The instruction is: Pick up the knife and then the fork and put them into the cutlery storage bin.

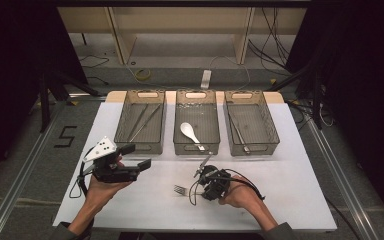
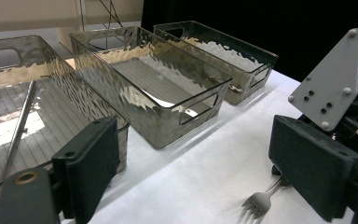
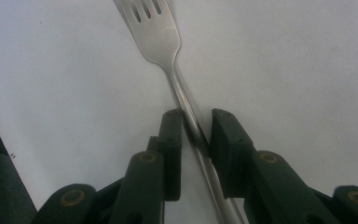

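Nearest me: right gripper is down on the white table, jaws either side of the fork handle. In the right gripper view the fork lies flat w/ the left pad touching its stem, a slim gap at the other pad, so not clenched yet. Left gripper is held off the table, jaws wide apart, nothing betw. them. Further back, 3 clear bins in a row: left bin w/ long metal rods, middle bin w/ a white spoon, right bin w/ a utensil.
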`<state>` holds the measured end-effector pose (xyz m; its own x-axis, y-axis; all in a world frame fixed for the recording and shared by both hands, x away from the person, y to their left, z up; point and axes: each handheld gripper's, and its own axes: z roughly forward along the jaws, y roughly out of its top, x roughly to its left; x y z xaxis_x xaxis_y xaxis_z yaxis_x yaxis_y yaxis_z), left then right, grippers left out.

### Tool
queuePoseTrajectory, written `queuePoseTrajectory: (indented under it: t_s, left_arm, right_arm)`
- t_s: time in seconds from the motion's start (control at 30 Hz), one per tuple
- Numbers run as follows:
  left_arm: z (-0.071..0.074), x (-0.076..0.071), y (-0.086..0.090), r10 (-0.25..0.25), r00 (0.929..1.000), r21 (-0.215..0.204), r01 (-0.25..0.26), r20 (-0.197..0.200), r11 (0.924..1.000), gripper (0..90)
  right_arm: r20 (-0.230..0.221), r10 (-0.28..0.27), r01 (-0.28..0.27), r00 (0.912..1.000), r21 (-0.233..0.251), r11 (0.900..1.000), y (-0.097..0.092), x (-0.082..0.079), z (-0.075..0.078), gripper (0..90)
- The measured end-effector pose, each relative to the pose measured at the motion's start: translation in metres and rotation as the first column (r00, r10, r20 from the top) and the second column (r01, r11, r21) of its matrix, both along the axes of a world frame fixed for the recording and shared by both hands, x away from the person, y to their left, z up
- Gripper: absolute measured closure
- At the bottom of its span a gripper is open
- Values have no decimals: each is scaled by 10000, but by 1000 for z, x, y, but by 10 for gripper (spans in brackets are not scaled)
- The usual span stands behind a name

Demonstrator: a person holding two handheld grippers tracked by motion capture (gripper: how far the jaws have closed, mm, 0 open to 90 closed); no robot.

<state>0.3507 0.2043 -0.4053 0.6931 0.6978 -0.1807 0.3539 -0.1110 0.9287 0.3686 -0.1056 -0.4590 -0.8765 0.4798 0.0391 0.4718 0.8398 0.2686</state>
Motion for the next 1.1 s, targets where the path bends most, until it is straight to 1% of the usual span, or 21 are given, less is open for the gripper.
queuePoseTrajectory:
  t_s: [0.17, 0.3, 0.4, 0.63, 0.77, 0.93, 1.1]
  left_arm:
    - [0, 0, 0, 4, 10000, -6, -4, 4, 10000, 158]
    - [0, 0, 0, 6, 10000, -13, -6, 3, 10000, 158]
    - [0, 0, -1, 2, 10000, -2, -2, -9, 10000, 158]
    - [0, 0, 0, 4, 10000, -14, -4, -5, 10000, 158]
    - [0, 0, 0, -8, 10000, -25, 8, 5, 10000, 158]
    - [0, 0, 0, -19, 10000, -21, 19, 6, 10000, 158]
    - [1, 0, 0, -16, 10000, -36, 16, 10, 10000, 159]
  right_arm:
    - [84, 90, -91, 9999, 34, 10000, 0, -1, 0, 757]
    - [220, 338, -337, 9992, -24, 9994, 1, -2, -1, 770]
    - [219, 422, -420, 9989, -97, 9991, 2, -3, 0, 782]
    - [216, 738, -733, 9970, -244, 9970, 5, -6, 0, 840]
    - [160, 695, -692, 9975, -213, 9974, 6, -6, 0, 850]
    - [116, 776, -774, 9969, -179, 9968, 5, -5, 0, 852]
    - [313, 841, -837, 9960, -135, 9964, 4, -4, 3, 853]
